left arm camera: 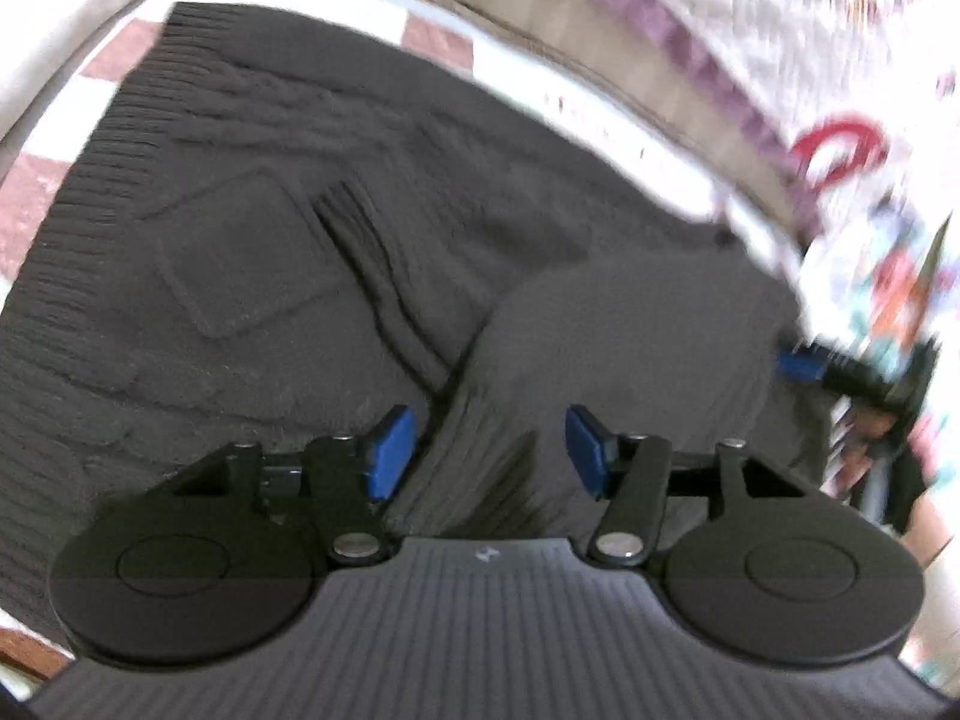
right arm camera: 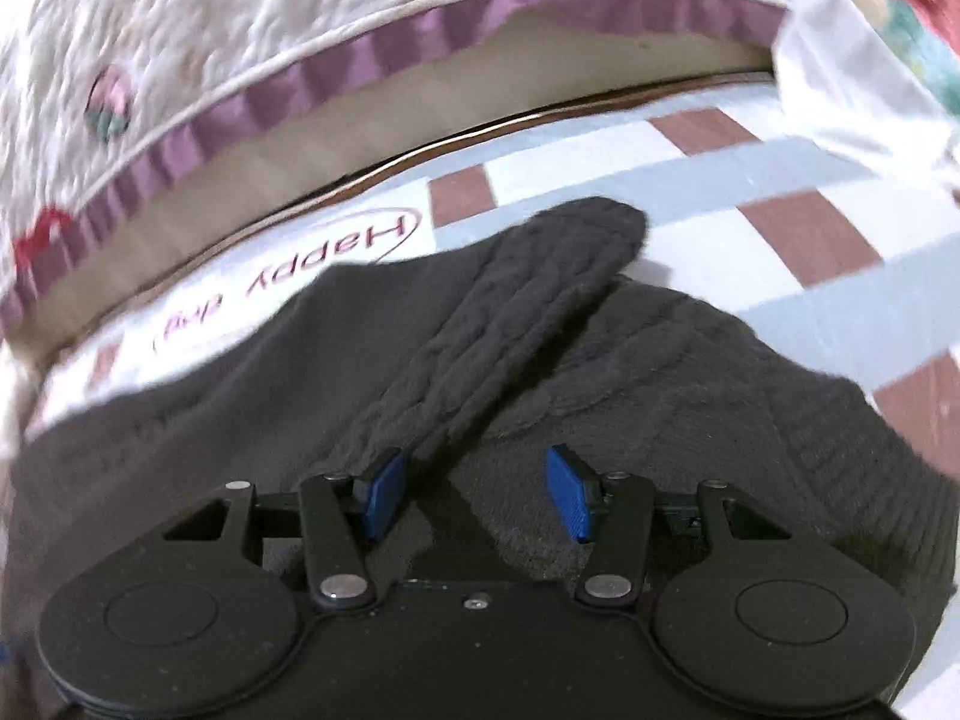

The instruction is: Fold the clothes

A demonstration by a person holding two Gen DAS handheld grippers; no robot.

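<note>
A dark grey knitted sweater (left arm camera: 288, 228) lies spread on the checked bed sheet (left arm camera: 438, 39); it has a square pocket and a ribbed hem. My left gripper (left arm camera: 489, 450) is open just above the sweater, over a folded-in sleeve (left arm camera: 630, 324), holding nothing. The right gripper's blue pad and black body show at the right edge (left arm camera: 852, 375). In the right wrist view the sweater (right arm camera: 690, 372) has a cable-knit sleeve (right arm camera: 510, 324) laid diagonally across it. My right gripper (right arm camera: 477, 489) is open just above the sleeve's near end, holding nothing.
The sheet (right arm camera: 780, 192) is white and pale blue with brown-red squares and "Happy day" lettering. A quilted cover (right arm camera: 240, 60) with a purple striped border lies bunched along the far edge, and also shows in the left wrist view (left arm camera: 810, 60).
</note>
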